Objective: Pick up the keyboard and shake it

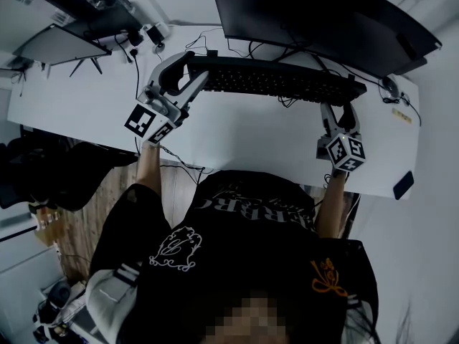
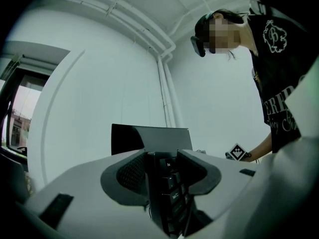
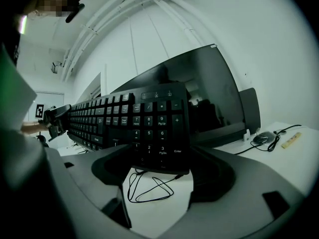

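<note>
The black keyboard (image 1: 280, 81) is up off the white desk (image 1: 244, 138), in front of the monitor. My left gripper (image 1: 192, 72) is shut on its left end. In the left gripper view the keyboard (image 2: 169, 193) stands edge-on with both pads against it (image 2: 164, 158). My right gripper (image 1: 341, 112) reaches up to the front edge near the right end. In the right gripper view the number-pad end (image 3: 159, 128) lies across the jaw gap (image 3: 162, 169), with the key face tilted toward the camera. Whether those pads press on it does not show.
A large dark monitor (image 1: 323, 13) stands just behind the keyboard. A mouse (image 1: 389, 86) and its cable lie at the desk's right rear. A loose cable (image 3: 149, 188) loops on the desk under the keyboard. A small black item (image 1: 404, 185) lies at the front right corner.
</note>
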The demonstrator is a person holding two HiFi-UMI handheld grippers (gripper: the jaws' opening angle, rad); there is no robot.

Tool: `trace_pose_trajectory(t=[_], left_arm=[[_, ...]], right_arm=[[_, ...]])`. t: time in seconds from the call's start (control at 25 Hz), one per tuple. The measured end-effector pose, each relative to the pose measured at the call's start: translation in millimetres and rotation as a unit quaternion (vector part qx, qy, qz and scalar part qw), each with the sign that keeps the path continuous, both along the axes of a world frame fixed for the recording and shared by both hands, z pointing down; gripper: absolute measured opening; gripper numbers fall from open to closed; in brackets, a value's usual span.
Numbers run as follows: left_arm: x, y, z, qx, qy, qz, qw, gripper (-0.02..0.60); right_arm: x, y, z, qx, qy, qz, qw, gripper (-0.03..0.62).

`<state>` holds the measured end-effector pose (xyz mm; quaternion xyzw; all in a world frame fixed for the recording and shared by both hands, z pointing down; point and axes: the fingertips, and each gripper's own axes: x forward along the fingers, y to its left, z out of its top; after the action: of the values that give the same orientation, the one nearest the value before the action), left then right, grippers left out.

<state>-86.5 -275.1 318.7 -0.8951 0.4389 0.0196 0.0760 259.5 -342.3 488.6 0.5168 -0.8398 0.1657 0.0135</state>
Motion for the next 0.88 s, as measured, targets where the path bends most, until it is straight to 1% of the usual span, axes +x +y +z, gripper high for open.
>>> trace_pose_trajectory(t=[0.12,0.24,0.44,0.64,0.76,0.88], left_arm=[[1.8,0.2,-2.0,0.005,-0.005,-0.003,1.0,0.207],[-0.6,-3.1,3.8,-0.008,-0.001,-0.007,0.9999,0.207],[-7.5,-11.1,20.8,-0.053,0.018,-0.015,0.9983,0.207],[-16.3,-19.8,41.3,-0.091,0.042,-0.023,0.9947,0.207],[-21.5,-26.7,54.8,-0.124,0.059,-0.028,0.9901,0.207],[-25.0,-33.9,70.4,-0.159,0.078,-0.033,0.9836,0.207]], right_arm=[[1.5,0.6,-1.6,0.002,-0.002,0.002,1.0,0.359],[2.0,1.6,-0.9,-0.001,-0.001,0.003,1.0,0.359],[3.2,1.8,0.8,-0.017,-0.004,0.005,1.0,0.359],[1.4,3.0,7.8,-0.037,0.002,0.0,0.999,0.356],[1.2,3.6,11.2,-0.051,0.008,0.0,0.999,0.354],[2.4,4.3,15.6,-0.067,0.014,0.0,0.998,0.353]])
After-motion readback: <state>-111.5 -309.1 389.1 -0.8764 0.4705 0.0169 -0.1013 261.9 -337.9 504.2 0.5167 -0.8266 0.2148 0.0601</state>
